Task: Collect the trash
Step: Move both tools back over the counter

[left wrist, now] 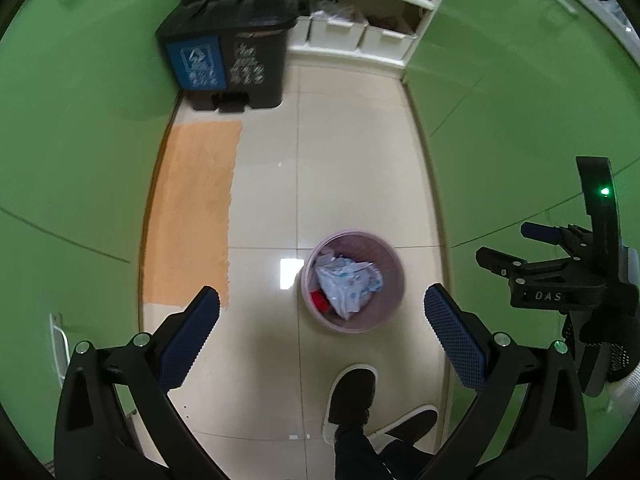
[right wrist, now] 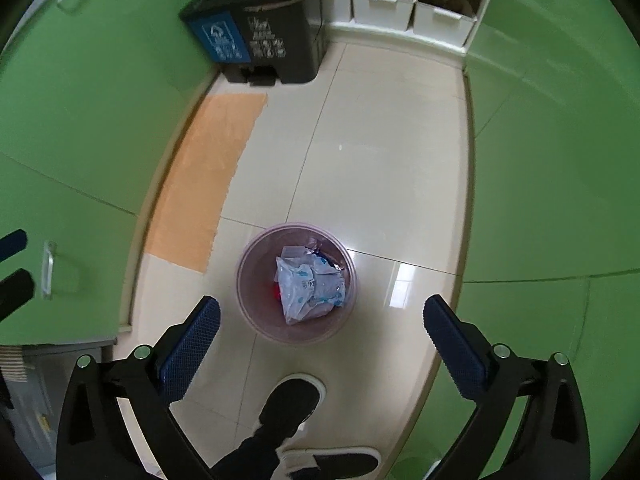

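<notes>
1. Green cabinet doors line the left side of a narrow aisle, with a metal handle on one low door near the person.
2. An orange mat lies on the pale tiled floor against the left cabinets, running toward the far end.
3. At the far left corner stands a black two-part pedal bin with a blue label on its left half and white print on its right half; both lids are down.
4. The left gripper points steeply down at the floor, its blue-padded fingers spread wide with nothing between them.
5. A small round pink wastebasket stands on the floor in the middle of the aisle, just ahead of the person's dark shoes.
6. Inside the wastebasket lies crumpled white plastic trash with blue print, and a red item shows beside it at the near left.
7. The right gripper also points down over the basket, jaws spread wide and empty; in the left wrist view it hangs at the right edge.
8. White storage boxes sit on the lowest far shelf, right of the pedal bin.
9. More green cabinet doors close the right side.
</notes>
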